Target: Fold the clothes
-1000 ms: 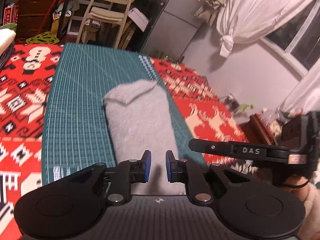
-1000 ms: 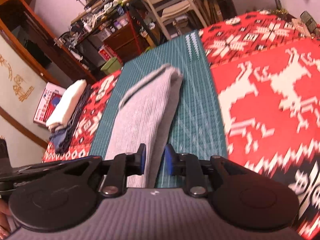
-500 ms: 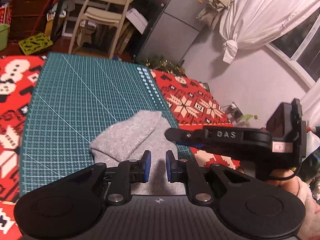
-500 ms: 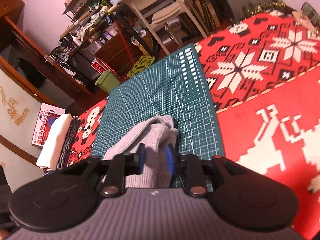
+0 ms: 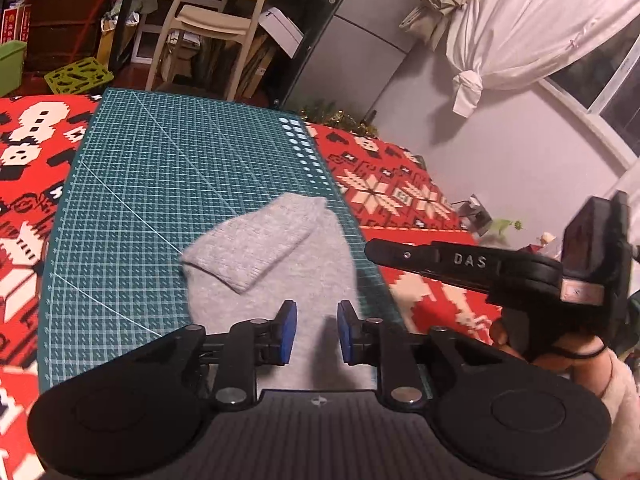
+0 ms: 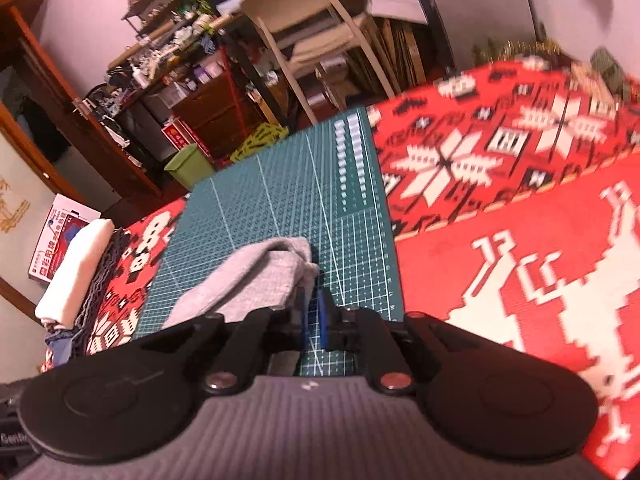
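Left wrist view: left claw [image 5: 316, 332] is open, blue pads apart, nothing between them, hovering over the near part of the grey knit garment [image 5: 276, 264]. Garment lies on the green cutting mat [image 5: 160, 200], toward the mat's right edge, with its far end folded back over itself at an angle. Mat sits on a red patterned cloth [image 5: 404, 196]. Right claw [image 5: 460, 260] shows side-on just past the mat's right edge; jaw gap is not readable from here. A cream chair [image 5: 216, 12] stands beyond the mat's far edge.

Right wrist view: right claw [image 6: 314, 316] is nearly closed, narrow gap between the pads, nothing visibly pinched. Garment [image 6: 256, 280] is bunched just left of its left finger, touching it. View is motion-blurred. Folded white cloth [image 6: 76, 268] is stacked well left of the mat [image 6: 288, 188].
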The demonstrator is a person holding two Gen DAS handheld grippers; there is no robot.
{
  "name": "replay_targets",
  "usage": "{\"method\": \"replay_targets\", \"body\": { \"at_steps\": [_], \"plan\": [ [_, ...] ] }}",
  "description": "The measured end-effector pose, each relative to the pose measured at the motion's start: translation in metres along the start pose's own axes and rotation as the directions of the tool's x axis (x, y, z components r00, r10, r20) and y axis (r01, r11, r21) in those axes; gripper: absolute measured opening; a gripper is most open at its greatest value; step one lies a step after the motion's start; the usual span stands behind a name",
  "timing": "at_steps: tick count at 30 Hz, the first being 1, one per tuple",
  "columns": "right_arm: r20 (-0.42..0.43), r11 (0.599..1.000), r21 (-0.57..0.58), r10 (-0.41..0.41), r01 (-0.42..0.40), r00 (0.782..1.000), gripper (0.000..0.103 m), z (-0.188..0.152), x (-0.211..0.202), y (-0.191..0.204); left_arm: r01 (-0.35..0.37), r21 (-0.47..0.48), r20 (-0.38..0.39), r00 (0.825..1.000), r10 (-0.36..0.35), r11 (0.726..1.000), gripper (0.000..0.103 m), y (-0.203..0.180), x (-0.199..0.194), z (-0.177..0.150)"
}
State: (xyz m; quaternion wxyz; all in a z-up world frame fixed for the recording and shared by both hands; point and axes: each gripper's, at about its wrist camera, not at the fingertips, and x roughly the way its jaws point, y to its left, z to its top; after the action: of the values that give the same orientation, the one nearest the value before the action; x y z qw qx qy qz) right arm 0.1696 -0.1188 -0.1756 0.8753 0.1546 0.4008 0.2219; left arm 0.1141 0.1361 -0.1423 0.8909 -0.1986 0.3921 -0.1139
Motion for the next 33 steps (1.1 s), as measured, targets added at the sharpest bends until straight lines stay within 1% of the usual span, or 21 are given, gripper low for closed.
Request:
{"method": "replay_targets", "body": {
  "at_steps": [1, 2, 4, 6, 8, 9, 10, 11, 12, 17, 18, 20, 23, 25, 26, 27, 28, 29, 30, 32, 33],
  "plan": [
    [0.01, 1.0, -0.018, -0.003, 0.003, 1.0, 0.011, -0.003, -0.01, 0.005, 0.0, 0.003, 0.004, 1.0, 0.0, 1.0, 0.025, -0.005, -0.003, -0.001],
    [0.016, 0.999, -0.035, -0.008, 0.008, 1.0, 0.018, -0.005, -0.019, 0.009, -0.007, 0.014, 0.01, 1.0, 0.007, 1.0, 0.029, -0.01, -0.007, -0.003],
    [0.021, 0.997, -0.069, -0.025, 0.026, 0.999, 0.022, -0.012, -0.035, 0.017, -0.018, 0.038, 0.021, 1.0, 0.017, 0.999, 0.031, -0.021, -0.015, -0.007],
    [0.026, 0.995, -0.092, -0.041, 0.044, 0.999, 0.028, -0.021, -0.049, 0.023, -0.03, 0.056, 0.023, 0.999, 0.029, 0.998, 0.039, -0.028, -0.021, -0.012],
    [0.025, 0.993, -0.1, -0.053, 0.055, 0.998, 0.037, -0.03, -0.062, 0.028, -0.051, 0.061, 0.022, 0.999, 0.05, 0.997, 0.044, -0.033, -0.027, -0.019],
    [0.025, 0.993, -0.104, -0.059, 0.061, 0.998, 0.039, -0.035, -0.069, 0.03, -0.056, 0.063, 0.018, 0.998, 0.055, 0.996, 0.045, -0.035, -0.03, -0.022],
    [0.024, 0.992, -0.108, -0.065, 0.067, 0.998, 0.044, -0.04, -0.076, 0.033, -0.061, 0.064, 0.014, 0.998, 0.06, 0.996, 0.045, -0.036, -0.033, -0.026],
    [0.024, 0.991, -0.114, -0.071, 0.073, 0.997, 0.052, -0.045, -0.082, 0.035, -0.071, 0.066, 0.011, 0.997, 0.071, 0.995, 0.047, -0.037, -0.037, -0.031],
    [0.025, 0.989, -0.125, -0.078, 0.08, 0.997, 0.056, -0.051, -0.088, 0.037, -0.081, 0.069, 0.009, 0.997, 0.081, 0.994, 0.049, -0.039, -0.04, -0.035],
    [0.027, 0.982, -0.161, -0.092, 0.095, 0.995, 0.082, -0.077, -0.109, 0.046, -0.139, 0.094, 0.012, 0.99, 0.139, 0.986, 0.056, -0.044, -0.055, -0.058],
    [0.031, 0.98, -0.171, -0.096, 0.1, 0.995, 0.084, -0.082, -0.113, 0.049, -0.151, 0.096, 0.008, 0.988, 0.151, 0.984, 0.059, -0.044, -0.057, -0.061],
    [0.04, 0.974, -0.192, -0.111, 0.117, 0.993, 0.091, -0.092, -0.12, 0.056, -0.181, 0.096, 0.002, 0.983, 0.182, 0.979, 0.06, -0.043, -0.062, -0.068],
    [0.055, 0.963, -0.221, -0.147, 0.156, 0.988, 0.098, -0.103, -0.128, 0.063, -0.235, 0.092, -0.005, 0.972, 0.237, 0.968, 0.06, -0.042, -0.069, -0.077],
    [0.056, 0.961, -0.233, -0.143, 0.152, 0.988, 0.102, -0.109, -0.135, 0.066, -0.271, 0.089, -0.01, 0.962, 0.273, 0.959, 0.06, -0.042, -0.074, -0.083],
    [0.057, 0.957, -0.246, -0.143, 0.153, 0.988, 0.102, -0.112, -0.137, 0.068, -0.288, 0.087, -0.012, 0.957, 0.29, 0.954, 0.061, -0.042, -0.076, -0.086],
    [0.059, 0.95, -0.268, -0.152, 0.162, 0.987, 0.102, -0.114, -0.14, 0.072, -0.306, 0.086, -0.014, 0.951, 0.308, 0.948, 0.064, -0.041, -0.079, -0.089],
    [0.061, 0.942, -0.29, -0.16, 0.171, 0.985, 0.102, -0.117, -0.142, 0.075, -0.323, 0.085, -0.017, 0.945, 0.326, 0.943, 0.067, -0.041, -0.081, -0.092],
    [0.066, 0.931, -0.312, -0.18, 0.192, 0.981, 0.102, -0.12, -0.143, 0.078, -0.34, 0.084, -0.019, 0.939, 0.342, 0.937, 0.073, -0.041, -0.084, -0.095],
    [0.077, 0.915, -0.334, -0.212, 0.225, 0.974, 0.102, -0.123, -0.145, 0.082, -0.348, 0.089, -0.021, 0.936, 0.351, 0.933, 0.075, -0.041, -0.085, -0.097],
    [0.102, 0.883, -0.374, -0.266, 0.284, 0.959, 0.102, -0.129, -0.148, 0.091, -0.369, 0.103, -0.019, 0.928, 0.373, 0.924, 0.076, -0.042, -0.088, -0.099],
    [0.104, 0.874, -0.387, -0.275, 0.294, 0.956, 0.102, -0.131, -0.149, 0.093, -0.382, 0.112, -0.016, 0.922, 0.386, 0.917, 0.077, -0.043, -0.09, -0.1]
  ]
}}
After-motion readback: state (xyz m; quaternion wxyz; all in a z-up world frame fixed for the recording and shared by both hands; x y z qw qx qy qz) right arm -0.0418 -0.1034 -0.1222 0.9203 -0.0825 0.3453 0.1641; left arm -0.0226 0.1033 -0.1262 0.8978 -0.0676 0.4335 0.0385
